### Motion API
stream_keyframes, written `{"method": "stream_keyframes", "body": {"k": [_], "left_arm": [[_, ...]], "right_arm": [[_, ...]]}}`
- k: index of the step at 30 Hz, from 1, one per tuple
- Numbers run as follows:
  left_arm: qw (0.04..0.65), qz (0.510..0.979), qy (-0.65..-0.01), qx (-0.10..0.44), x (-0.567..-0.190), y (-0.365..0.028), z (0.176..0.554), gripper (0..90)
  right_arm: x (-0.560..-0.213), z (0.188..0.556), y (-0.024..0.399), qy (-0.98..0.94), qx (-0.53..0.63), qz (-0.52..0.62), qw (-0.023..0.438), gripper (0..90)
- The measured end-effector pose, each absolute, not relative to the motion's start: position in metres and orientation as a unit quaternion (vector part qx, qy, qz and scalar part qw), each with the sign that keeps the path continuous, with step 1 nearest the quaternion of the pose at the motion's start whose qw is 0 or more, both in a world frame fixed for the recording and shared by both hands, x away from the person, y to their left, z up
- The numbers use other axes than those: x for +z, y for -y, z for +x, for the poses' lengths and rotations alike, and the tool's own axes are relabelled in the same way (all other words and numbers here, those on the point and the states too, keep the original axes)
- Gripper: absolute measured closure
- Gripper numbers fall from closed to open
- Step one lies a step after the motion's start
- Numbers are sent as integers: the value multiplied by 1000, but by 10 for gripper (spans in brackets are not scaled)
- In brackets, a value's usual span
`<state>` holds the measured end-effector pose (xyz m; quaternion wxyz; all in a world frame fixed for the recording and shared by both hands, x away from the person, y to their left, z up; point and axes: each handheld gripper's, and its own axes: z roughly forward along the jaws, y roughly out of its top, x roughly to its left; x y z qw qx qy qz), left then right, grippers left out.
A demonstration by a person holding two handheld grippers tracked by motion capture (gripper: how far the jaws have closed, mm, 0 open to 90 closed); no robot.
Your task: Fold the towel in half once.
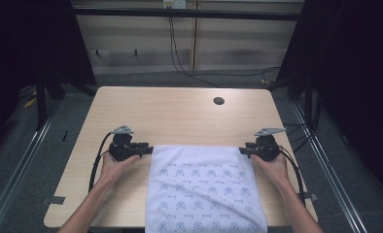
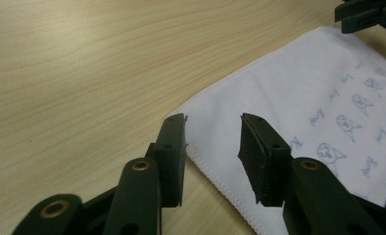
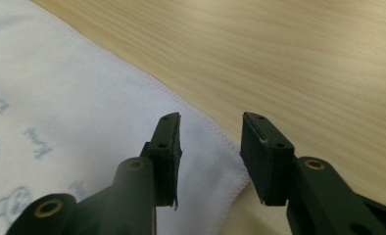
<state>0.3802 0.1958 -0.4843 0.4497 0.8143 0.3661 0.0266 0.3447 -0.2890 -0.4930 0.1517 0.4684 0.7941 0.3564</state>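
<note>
We count one table [image 1: 180, 114], light wood, with one round hole [image 1: 218, 101] near its far right corner; we count one white cloth [image 1: 204, 189] printed with small blue figures, lying at the near edge and hanging over it; we count two grippers, the left gripper [image 1: 148, 150] at the cloth's far left corner and the right gripper [image 1: 243, 151] at its far right corner, each with two black jaws set apart; we count two hands, the left hand [image 1: 115, 165] and the right hand [image 1: 272, 164], one on each gripper.
</note>
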Motion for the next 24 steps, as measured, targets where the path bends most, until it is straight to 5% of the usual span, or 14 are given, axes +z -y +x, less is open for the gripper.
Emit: {"method": "stream_keyframes", "body": {"k": [10,17,24], "left_arm": [[424,825,-370,52,-490,-178,383,490],[404,837,-365,55,-497,-167,388,455],[392,849,-352,39,-501,-162,389,529]], "right_arm": [[-502,334,284,-807,344,455,154,568],[-501,328,282,-815,349,440,139,816],[-501,331,283,-805,364,450,128,840]]}}
